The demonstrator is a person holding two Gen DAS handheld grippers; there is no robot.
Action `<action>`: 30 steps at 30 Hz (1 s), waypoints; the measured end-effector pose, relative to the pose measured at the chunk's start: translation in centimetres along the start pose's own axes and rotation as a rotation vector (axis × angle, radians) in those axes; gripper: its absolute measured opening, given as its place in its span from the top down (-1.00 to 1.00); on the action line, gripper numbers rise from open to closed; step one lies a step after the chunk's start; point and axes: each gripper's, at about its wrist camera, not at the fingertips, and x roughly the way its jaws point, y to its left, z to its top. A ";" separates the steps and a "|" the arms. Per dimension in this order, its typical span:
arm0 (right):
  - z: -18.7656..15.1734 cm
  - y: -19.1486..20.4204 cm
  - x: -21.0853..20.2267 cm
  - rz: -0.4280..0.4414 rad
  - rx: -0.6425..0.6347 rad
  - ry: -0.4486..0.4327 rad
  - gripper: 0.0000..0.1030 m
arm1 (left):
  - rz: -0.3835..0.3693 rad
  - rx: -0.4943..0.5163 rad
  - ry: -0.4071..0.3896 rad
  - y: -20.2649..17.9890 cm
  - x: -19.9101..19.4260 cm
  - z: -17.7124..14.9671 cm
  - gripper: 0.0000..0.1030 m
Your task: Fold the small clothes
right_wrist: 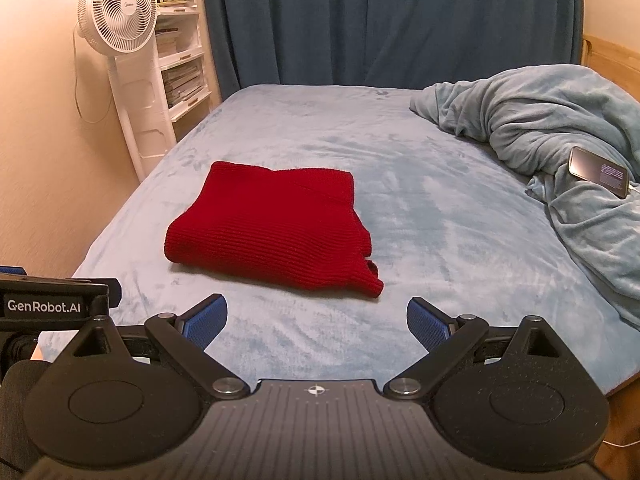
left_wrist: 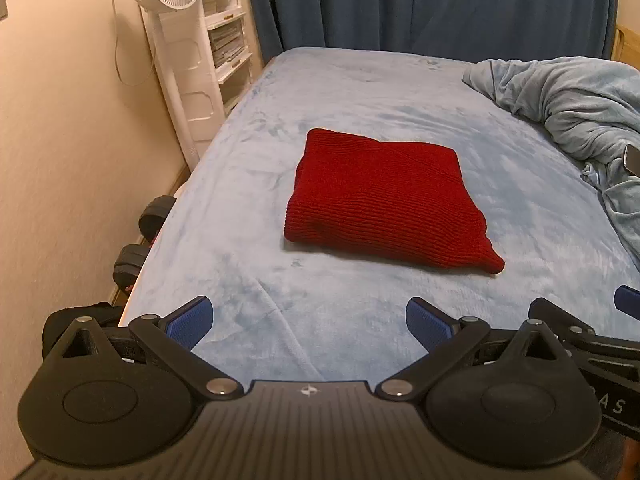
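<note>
- Red knit garment (left_wrist: 386, 204) lies folded in a thick rectangle on the light-blue bed cover (left_wrist: 248, 264), nearer the wall side, roughly mid-bed; nothing touches it.
- Left gripper (left_wrist: 309, 322): jaws wide apart, empty, hovering over the near edge of the bed, well short of the knit.
- Right gripper (right_wrist: 317, 322): jaws likewise spread, holding nothing, just beside the left one, same standoff.
- Judgement: fold looks about done; remaining step prob a tidy-up or one more half-fold.
- To do it well: the near right corner pokes out in a loose tail in the right view, so tuck that first. Pinch all layers at the near corners, both sides together, lift low, lay over evenly so edges line up. Plush cover may drag w/ the knit; keep pads off it.
- Hard to tell: garment type, layer count, and the underside/far edge are hidden.
- Phone (right_wrist: 599, 172) sits on the crumpled blanket (right_wrist: 540, 120) at right, well apart; screen text unreadable.
- Fan (right_wrist: 118, 8) by the wall, irrelevant.
</note>
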 end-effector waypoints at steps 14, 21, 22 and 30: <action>0.2 0.1 0.0 0.004 -0.010 0.002 -0.88 | 0.001 0.009 0.000 0.0 0.0 0.0 -0.99; 0.2 0.1 0.0 0.004 -0.010 0.000 -0.88 | 0.003 0.009 0.000 -0.1 0.0 0.0 -0.99; 0.2 0.1 0.0 0.005 -0.010 0.000 -0.88 | 0.003 0.009 0.000 0.0 0.0 0.0 -0.99; 0.2 0.2 0.0 0.004 -0.008 0.001 -0.88 | 0.003 0.014 0.003 0.2 0.2 0.1 -0.99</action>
